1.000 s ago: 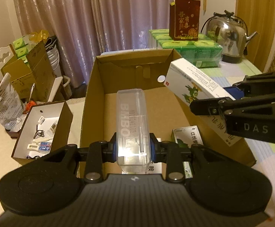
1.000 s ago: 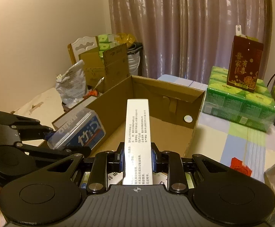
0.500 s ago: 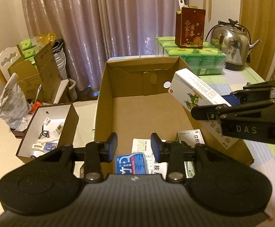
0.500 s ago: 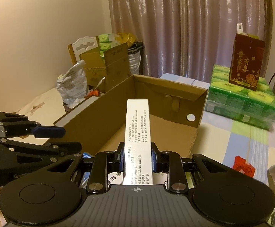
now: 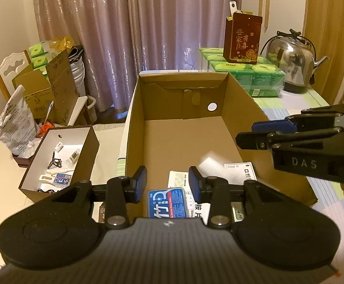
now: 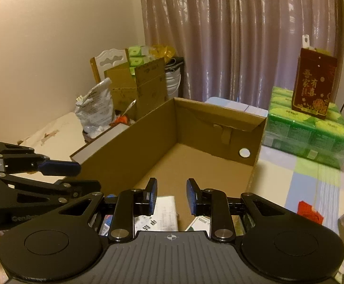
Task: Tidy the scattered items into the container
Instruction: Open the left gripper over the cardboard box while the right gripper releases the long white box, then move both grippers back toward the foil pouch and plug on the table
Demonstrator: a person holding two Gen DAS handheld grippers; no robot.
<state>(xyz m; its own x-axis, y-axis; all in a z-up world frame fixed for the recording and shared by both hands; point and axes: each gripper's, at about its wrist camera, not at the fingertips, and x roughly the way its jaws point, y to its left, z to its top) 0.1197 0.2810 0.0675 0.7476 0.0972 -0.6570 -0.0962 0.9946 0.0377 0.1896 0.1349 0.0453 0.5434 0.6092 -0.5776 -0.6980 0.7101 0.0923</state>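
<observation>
Cardboard box beneath both parted, empty tools, blue floss case lying below left tool, right tool alongside.

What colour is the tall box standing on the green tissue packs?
Dark red with gold print; clearest in the left wrist view.

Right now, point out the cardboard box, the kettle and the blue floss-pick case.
cardboard box (image 5: 134,127): left wrist view, left wall.
kettle (image 5: 290,64): left wrist view, steel body.
blue floss-pick case (image 5: 166,203): left wrist view, label.

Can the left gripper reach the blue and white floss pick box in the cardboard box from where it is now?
Probably yes. The left gripper is open and empty above the floss pick box, which lies face up in the cardboard box, with nothing over it.
</observation>
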